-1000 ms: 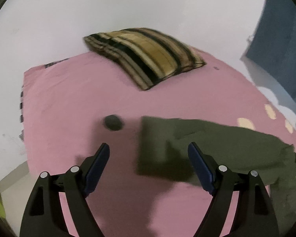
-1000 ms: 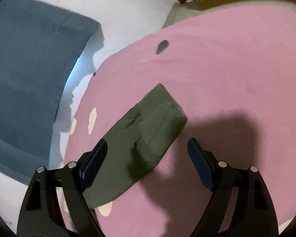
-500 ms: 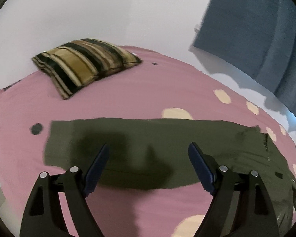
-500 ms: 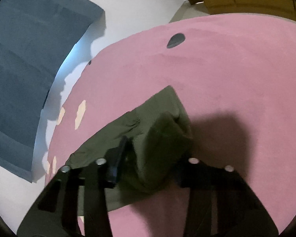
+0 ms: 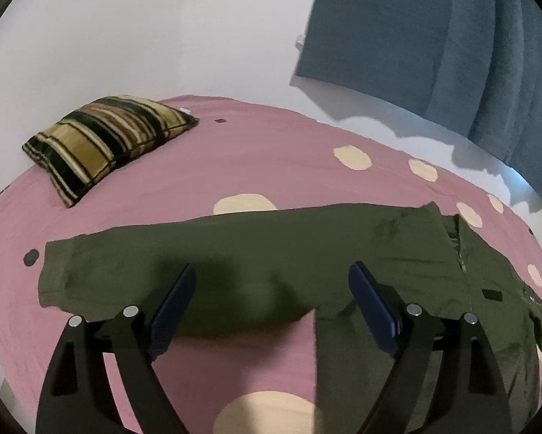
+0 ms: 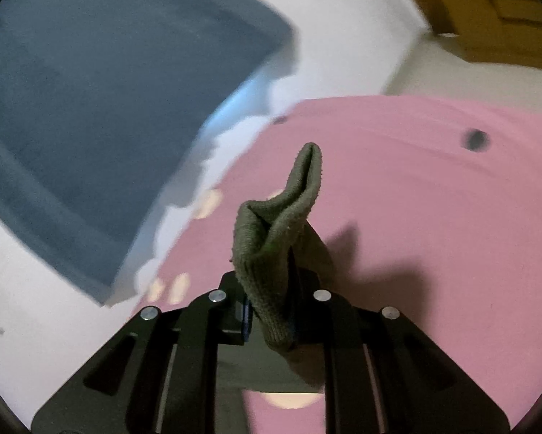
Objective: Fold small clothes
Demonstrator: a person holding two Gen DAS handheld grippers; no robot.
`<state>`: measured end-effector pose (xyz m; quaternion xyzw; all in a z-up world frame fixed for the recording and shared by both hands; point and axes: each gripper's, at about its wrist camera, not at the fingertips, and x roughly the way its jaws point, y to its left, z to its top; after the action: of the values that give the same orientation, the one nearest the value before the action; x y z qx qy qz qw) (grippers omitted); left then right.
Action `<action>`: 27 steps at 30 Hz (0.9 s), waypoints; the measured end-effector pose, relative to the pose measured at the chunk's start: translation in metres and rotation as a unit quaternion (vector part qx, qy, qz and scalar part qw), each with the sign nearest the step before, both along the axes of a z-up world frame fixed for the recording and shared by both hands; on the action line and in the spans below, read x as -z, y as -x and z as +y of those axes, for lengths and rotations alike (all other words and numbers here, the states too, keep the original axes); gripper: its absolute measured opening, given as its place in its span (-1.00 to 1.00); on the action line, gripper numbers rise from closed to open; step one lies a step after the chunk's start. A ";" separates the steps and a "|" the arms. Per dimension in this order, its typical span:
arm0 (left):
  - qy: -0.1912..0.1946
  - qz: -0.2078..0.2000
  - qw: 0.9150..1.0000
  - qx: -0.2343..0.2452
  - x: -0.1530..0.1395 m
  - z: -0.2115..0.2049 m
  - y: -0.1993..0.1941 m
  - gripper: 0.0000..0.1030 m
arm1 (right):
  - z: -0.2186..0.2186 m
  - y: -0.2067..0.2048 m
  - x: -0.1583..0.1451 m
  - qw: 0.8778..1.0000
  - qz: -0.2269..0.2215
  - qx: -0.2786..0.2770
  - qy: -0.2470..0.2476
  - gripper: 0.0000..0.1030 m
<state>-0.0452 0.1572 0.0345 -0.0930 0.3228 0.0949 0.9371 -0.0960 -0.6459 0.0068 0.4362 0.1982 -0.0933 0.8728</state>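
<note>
R tool (image 6: 271, 307) pinches olive-green knit garment (image 5: 271, 253) hem at 12 o'clock; L tool (image 5: 271, 307) gapes wide w/ nothing held, over pink dotted bedsheet (image 5: 234, 166).

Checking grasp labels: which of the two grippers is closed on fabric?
The right gripper, shut on a fold of the green garment; the left gripper hovers open above it.

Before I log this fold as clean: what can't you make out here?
- Left wrist view: the olive trousers run off the lower right edge; the open left tool covers their near hem.
- Right wrist view: the right tool is shut on a bunched cuff; the garment below is hidden by the tool.
- The blue curtain is motion-blurred.
</note>
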 end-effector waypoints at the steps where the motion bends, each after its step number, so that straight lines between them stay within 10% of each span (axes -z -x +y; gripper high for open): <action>1: -0.003 0.000 1.000 0.002 -0.001 -0.003 0.000 0.66 | 0.012 -0.008 -0.012 1.000 -0.008 -0.014 0.009 -0.73; 12: -0.015 -0.020 1.000 0.016 -0.009 -0.018 0.011 0.66 | 0.167 -0.104 -0.085 0.983 -0.040 -0.163 0.080 -0.73; 27: 0.014 -0.015 1.000 -0.001 -0.005 -0.007 0.012 0.66 | 0.389 -0.165 -0.047 0.927 0.021 -0.334 0.171 -0.74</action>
<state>-0.0568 0.1506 0.0397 -0.1077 0.3098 0.0901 0.9404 0.0691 -0.2565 0.0533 0.1869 0.3320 0.1622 0.9102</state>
